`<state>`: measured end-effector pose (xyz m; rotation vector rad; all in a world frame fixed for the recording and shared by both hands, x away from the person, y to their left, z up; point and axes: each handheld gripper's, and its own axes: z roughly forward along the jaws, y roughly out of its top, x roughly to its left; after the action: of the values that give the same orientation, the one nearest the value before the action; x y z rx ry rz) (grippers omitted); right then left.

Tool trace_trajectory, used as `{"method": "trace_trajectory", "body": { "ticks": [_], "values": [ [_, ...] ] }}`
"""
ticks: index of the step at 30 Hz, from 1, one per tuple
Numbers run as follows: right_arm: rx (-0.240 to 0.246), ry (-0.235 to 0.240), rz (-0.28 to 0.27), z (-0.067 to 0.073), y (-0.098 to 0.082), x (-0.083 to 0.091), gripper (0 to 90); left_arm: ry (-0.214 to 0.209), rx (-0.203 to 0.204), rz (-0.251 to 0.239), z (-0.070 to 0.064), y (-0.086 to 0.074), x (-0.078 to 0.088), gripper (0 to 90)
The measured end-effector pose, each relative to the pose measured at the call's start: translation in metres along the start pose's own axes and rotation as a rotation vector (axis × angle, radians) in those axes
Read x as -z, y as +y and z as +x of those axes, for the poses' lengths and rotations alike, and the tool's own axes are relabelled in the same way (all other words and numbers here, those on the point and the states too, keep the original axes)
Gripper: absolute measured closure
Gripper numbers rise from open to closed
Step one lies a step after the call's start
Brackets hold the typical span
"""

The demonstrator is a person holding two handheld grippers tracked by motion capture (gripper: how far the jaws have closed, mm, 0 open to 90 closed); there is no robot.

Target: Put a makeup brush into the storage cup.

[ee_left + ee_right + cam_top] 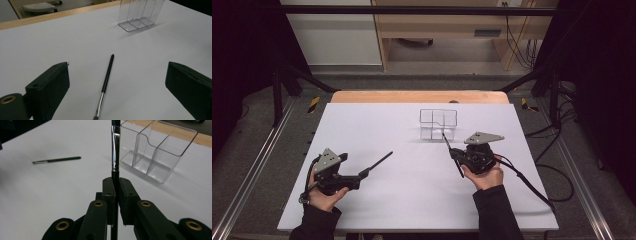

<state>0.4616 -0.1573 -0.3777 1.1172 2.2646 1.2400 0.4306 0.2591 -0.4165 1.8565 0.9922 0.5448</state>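
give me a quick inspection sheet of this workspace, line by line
surface: white table top, wooden edge at the far side
job's things: clear organizer upright at the far middle, compartments look empty; one brush clamped in the right gripper; second brush lying flat on the table
clutter: nothing seen
grippers: right gripper shut on its brush, near the organizer; left gripper open, jaws either side of the lying brush, not touching it
cables: black cable trails from the right gripper across the table's right edge; more cables on the floor at right
surroundings: black frame, grey floor, wooden furniture beyond
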Motion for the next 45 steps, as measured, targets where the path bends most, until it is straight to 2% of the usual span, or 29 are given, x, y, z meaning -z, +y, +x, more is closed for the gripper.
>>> {"method": "trace_trajectory", "body": {
  "ticks": [6, 14, 21, 35, 45],
  "values": [
    [-0.038, 0.010, -0.060, 0.000, 0.003, 0.001, 84.4, 0.001, 0.001, 0.000, 0.000, 0.000, 0.000, 4.5],
    [-0.077, -0.020, -0.171, -0.002, 0.006, 0.008, 84.4, 0.002, 0.001, 0.000, 0.000, 0.000, 0.000, 4.5],
    [-0.102, -0.040, -0.242, -0.005, 0.010, 0.011, 84.4, 0.003, 0.002, 0.000, 0.000, 0.000, 0.000, 4.5],
    [-0.156, -0.064, -0.342, -0.016, 0.019, 0.009, 84.4, 0.005, 0.003, 0.000, 0.000, 0.000, -0.001, 4.5],
    [-0.167, -0.088, -0.386, -0.019, 0.031, 0.001, 84.4, 0.005, 0.004, 0.000, 0.000, 0.000, -0.001, 4.5]
  ]
}}
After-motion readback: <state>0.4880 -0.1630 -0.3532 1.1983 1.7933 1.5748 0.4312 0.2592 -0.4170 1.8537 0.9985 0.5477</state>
